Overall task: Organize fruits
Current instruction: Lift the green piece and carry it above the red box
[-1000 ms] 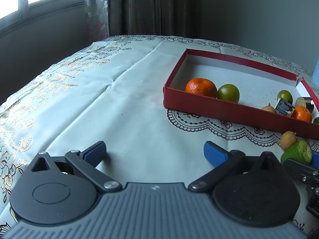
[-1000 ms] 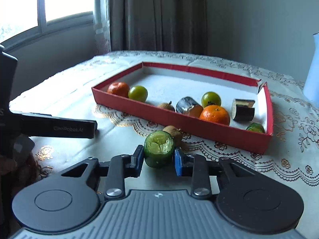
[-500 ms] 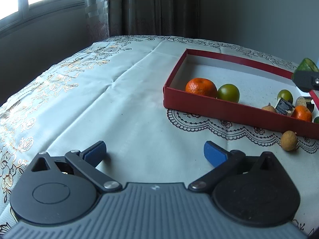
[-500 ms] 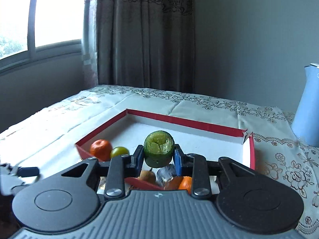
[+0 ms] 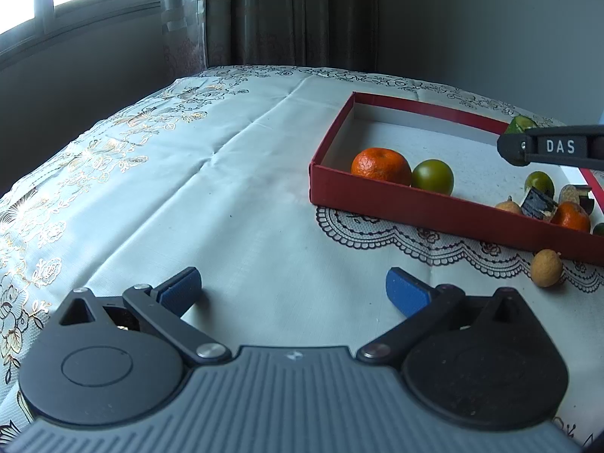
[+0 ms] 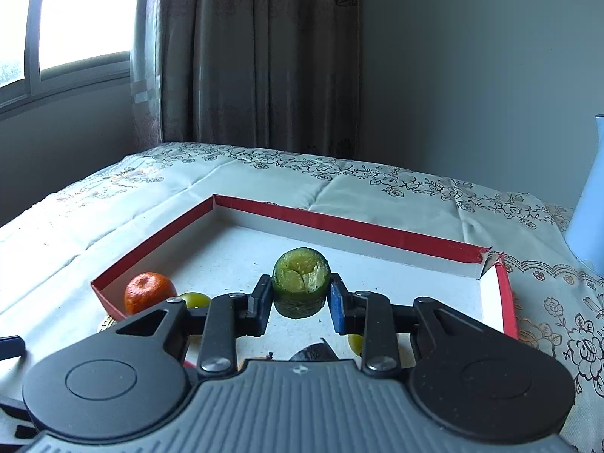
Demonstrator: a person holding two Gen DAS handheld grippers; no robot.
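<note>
My right gripper [image 6: 301, 304] is shut on a cut green fruit piece [image 6: 301, 277] and holds it over the white floor of the red box [image 6: 351, 226]. In the left wrist view the right gripper's finger [image 5: 551, 147] hangs above the red box [image 5: 377, 192] with the green piece [image 5: 520, 124] just behind it. The box holds an orange mandarin [image 5: 381, 166], a green round fruit [image 5: 432, 174] and several more pieces at its right end. A small tan fruit [image 5: 546, 268] lies on the cloth in front of the box. My left gripper [image 5: 292, 290] is open and empty above the tablecloth.
A light embroidered tablecloth [image 5: 170, 188] covers the table, with a lace doily [image 5: 415, 234] under the box. A pale blue jug [image 6: 590, 204] stands at the far right. A curtain and window are behind the table.
My right gripper has lifted the green piece off the cloth and carried it forward over the box, then lower toward its floor. The left gripper has not moved.
</note>
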